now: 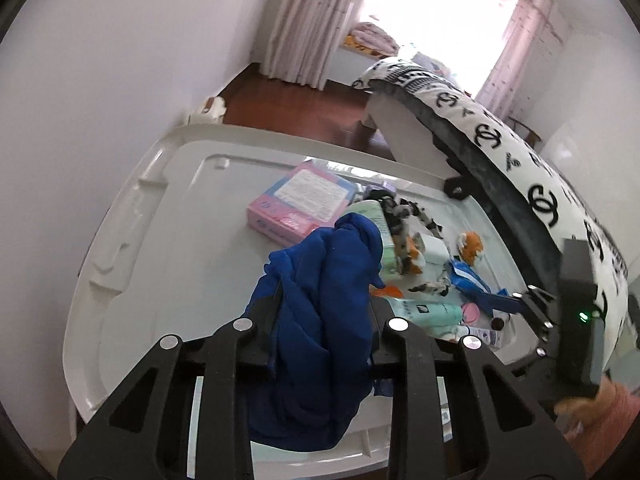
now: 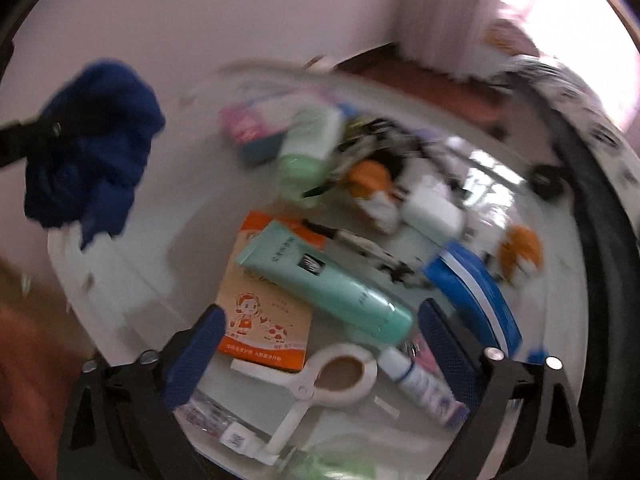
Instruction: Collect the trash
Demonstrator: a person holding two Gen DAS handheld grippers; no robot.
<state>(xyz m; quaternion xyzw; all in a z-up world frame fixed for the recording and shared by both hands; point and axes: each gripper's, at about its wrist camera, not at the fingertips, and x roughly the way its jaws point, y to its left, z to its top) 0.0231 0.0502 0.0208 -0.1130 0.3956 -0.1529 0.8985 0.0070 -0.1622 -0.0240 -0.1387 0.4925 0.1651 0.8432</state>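
Gripping one blue cloth (image 1: 320, 320): left tongs (image 1: 326, 312); right tongs (image 2: 320, 344) apart above one teal tube (image 2: 324, 284).

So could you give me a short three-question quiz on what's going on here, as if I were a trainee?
1. True or false: the left gripper is shut on the blue cloth.
2. What lies between the open fingers of the right gripper? A) pink tissue pack B) teal tube C) orange plush
3. Which colour is the booklet under the teal tube?

Key: 1 true. 2 B. 3 orange.
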